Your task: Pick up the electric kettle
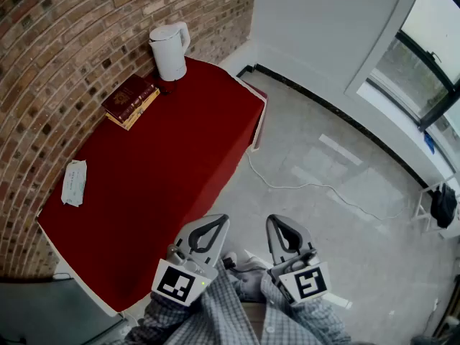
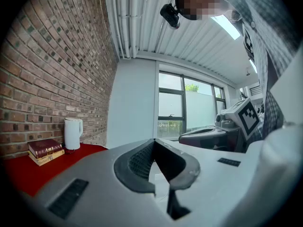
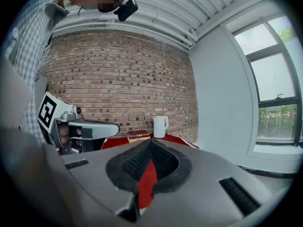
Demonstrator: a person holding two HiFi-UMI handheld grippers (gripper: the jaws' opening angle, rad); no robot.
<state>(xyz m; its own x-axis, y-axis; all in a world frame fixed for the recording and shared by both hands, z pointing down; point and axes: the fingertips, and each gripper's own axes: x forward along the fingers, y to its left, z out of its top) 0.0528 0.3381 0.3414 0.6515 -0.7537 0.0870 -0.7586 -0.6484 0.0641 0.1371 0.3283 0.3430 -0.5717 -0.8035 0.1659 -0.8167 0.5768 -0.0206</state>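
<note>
The white electric kettle [image 1: 169, 51] stands upright at the far corner of the red-covered table [image 1: 165, 164], against the brick wall. It also shows small and distant in the left gripper view [image 2: 73, 133] and the right gripper view [image 3: 160, 126]. Both grippers are held low in front of the person, well short of the kettle, off the table's near end. My left gripper [image 1: 218, 222] [image 2: 154, 141] has its tips together and holds nothing. My right gripper [image 1: 276, 221] [image 3: 150, 141] is shut and empty too.
A stack of books [image 1: 131, 100] lies just left of the kettle, and a white tissue pack [image 1: 74, 182] lies near the wall at the table's near end. A white cable [image 1: 302, 187] runs across the tiled floor on the right. Large windows [image 1: 431, 70] line the right wall.
</note>
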